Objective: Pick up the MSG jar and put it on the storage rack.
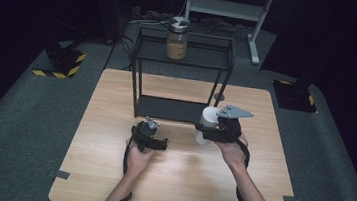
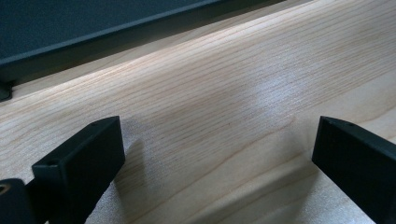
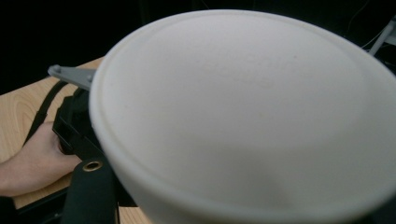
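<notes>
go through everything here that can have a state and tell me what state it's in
Left gripper: open, empty, low over the wooden table.
Right gripper: shut on the white round plastic container, held off the table.
Glass jar with metal lid: closed, upright on the top shelf of the black metal rack, roughly half full of tan contents.

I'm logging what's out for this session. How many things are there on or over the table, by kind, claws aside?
White cups: 1, held in the right claw
Jars: 1, on the rack's top shelf
Black racks: 1
Total: 3
</notes>
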{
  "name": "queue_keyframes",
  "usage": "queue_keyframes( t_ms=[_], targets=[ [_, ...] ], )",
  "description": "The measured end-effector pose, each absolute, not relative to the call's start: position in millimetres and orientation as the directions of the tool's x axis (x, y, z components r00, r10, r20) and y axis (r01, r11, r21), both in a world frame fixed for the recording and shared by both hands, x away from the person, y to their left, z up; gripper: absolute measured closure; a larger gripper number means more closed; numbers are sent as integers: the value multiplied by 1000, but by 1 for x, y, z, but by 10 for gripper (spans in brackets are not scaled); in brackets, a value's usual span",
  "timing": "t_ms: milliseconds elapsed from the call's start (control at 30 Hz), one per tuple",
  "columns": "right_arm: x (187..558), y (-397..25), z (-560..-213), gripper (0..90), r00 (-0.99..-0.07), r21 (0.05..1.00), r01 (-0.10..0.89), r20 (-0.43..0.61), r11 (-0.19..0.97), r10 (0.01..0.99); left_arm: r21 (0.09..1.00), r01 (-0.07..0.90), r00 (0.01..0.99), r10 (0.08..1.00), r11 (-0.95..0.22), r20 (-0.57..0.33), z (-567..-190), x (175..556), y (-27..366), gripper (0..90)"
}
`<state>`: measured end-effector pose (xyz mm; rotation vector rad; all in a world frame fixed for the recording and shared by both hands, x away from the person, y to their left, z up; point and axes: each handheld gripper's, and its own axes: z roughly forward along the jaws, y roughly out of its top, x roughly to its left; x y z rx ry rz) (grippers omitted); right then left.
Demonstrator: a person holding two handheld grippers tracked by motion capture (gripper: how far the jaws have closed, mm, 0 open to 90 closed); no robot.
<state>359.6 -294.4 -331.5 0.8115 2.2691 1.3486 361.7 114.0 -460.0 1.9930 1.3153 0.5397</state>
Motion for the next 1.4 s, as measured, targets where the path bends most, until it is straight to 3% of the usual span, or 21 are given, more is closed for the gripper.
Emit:
queue_keyframes(
  t_ms=[1400],
  targets=[
    [387, -290, -174, 346, -809, 908, 217, -38, 358, 587, 726, 631, 406, 914, -273, -10, -459, 362, 112, 29]
  ],
)
